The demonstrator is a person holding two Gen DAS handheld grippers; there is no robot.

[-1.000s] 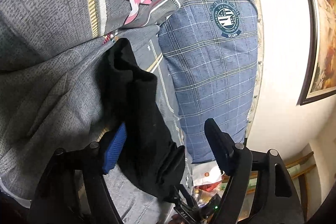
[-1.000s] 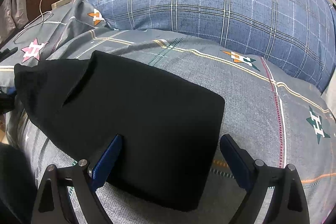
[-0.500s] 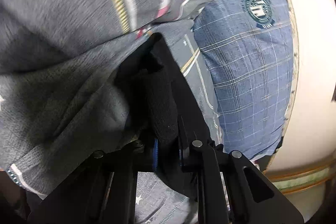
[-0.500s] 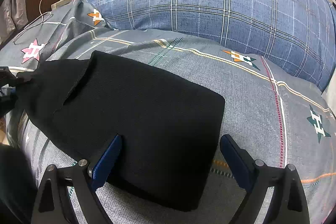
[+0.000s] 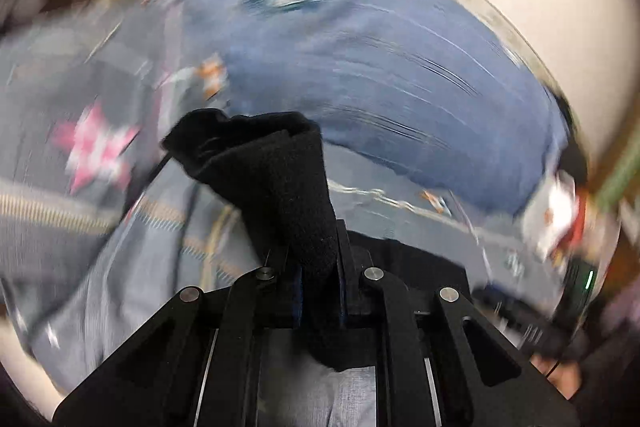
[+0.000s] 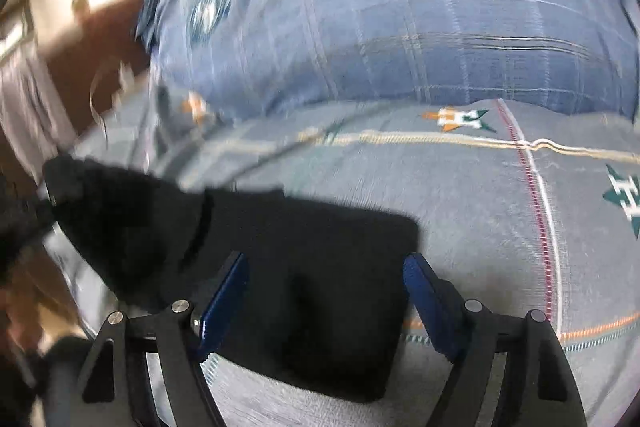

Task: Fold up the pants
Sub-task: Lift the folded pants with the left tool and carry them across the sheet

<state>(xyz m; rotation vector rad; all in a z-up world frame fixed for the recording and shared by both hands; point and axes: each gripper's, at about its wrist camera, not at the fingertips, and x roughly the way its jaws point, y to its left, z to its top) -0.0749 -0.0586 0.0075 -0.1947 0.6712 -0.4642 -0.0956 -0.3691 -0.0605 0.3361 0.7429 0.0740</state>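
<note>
A: Item one: black knit fabric pants (image 6: 304, 267), folded flat on the grey star-patterned bed sheet (image 6: 460, 227), one end lifted at left.

B: Left gripper (image 5: 318, 291)?

A: Fingers clenched on a bunched end of the pants, cloth standing up between them.

B: Right gripper (image 6: 326, 303)?

A: Fingers (image 6: 224, 303) closing, astride the folded edge, pads not pressing it. Behind: blue plaid pillow (image 6: 400, 19).
</note>
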